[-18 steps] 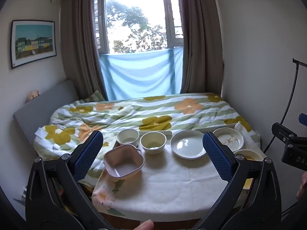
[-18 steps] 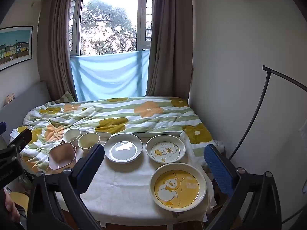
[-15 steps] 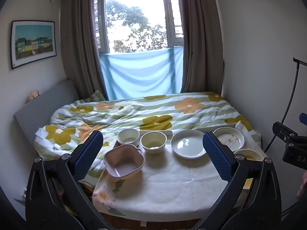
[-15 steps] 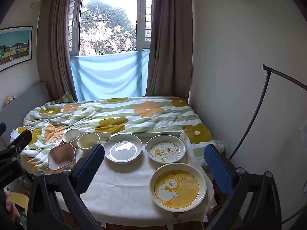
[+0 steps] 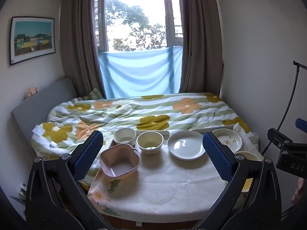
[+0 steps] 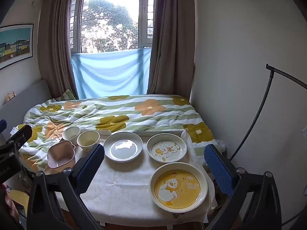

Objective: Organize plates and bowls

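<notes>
Here, left gripper (image 5: 152, 151) wide open and empty, pink square plastic bowl (image 5: 120, 160) lower centre between its jaws, right gripper (image 6: 153, 163) likewise gaping, yellow duck-print ceramic plate (image 6: 178, 186) between its jaws.

A table (image 6: 122, 187) stands before a bed (image 6: 115, 113). Along its far edge, left to right: two bowls (image 6: 71, 132) (image 6: 88, 137), a plate (image 6: 123, 149) and a duck plate (image 6: 166, 150). A square bowl (image 6: 60, 153) sits nearer left; a larger duck plate (image 6: 178, 186) lies nearer right.
</notes>
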